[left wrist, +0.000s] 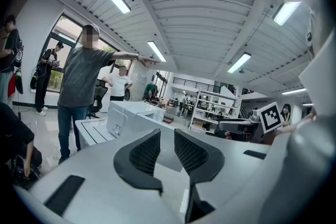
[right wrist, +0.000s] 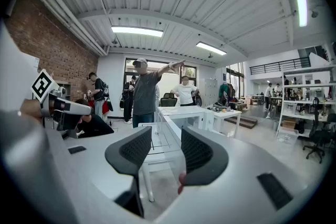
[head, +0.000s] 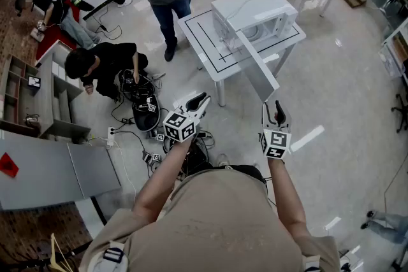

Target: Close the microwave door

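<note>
Microwave (head: 255,16): sitting on the white table (head: 197,32), its cavity facing the person.
Door (head: 258,70): hanging wide open, its free edge reaching out towards the person and offering itself for a push.
Right gripper (head: 274,109): released, jaws standing apart with the door's free edge between them and no pad visibly pressing. It is seemingly lining up to swing the door shut.
Left gripper (head: 203,99): released, carrying nothing between its 2 jaws, hovering to the side, likely held clear of the door's arc.
</note>
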`<state>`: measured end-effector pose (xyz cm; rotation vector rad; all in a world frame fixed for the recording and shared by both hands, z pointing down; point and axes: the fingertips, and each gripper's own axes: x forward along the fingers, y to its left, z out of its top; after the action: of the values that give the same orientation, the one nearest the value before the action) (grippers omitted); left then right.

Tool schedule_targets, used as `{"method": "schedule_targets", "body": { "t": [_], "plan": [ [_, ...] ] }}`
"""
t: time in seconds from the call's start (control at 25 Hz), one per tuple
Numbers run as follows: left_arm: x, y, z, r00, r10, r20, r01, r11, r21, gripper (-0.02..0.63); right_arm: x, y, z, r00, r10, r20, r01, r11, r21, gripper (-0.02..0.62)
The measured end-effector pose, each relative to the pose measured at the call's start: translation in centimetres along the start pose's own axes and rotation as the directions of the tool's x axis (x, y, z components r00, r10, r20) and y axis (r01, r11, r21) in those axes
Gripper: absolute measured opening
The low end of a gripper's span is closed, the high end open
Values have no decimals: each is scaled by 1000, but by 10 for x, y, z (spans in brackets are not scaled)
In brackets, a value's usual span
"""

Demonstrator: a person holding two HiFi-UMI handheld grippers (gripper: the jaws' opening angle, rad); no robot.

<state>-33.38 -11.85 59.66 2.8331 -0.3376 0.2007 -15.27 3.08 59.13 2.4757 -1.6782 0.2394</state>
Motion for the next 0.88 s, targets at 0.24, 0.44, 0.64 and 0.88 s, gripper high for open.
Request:
{"method": "schedule_targets", "body": {
  "t": [0.24, 0.44, 0.64, 0.88],
  "plan": [
    [-1, 2, 4, 1000, 0, 1, 0, 1000, 0, 74, 3, -2, -2, 1000, -10, 4, 10, 1000, -20, 183],
    [-1, 2, 3, 1000, -3, 0, 3, 1000, 1, 72, 3, -3, -1, 1000, -2, 22, 1, 1000, 21, 184],
    [-1, 4, 3, 1000, -8, 0, 8, 1000, 2, 72, 5, -4, -3, 1000, -13, 13, 12, 1000, 20, 186],
    [2, 5, 2, 1000, -14, 1, 14, 1000, 2, 74, 9, -8, -6, 1000, -22, 5, 22, 1000, 4, 186]
  ]
}}
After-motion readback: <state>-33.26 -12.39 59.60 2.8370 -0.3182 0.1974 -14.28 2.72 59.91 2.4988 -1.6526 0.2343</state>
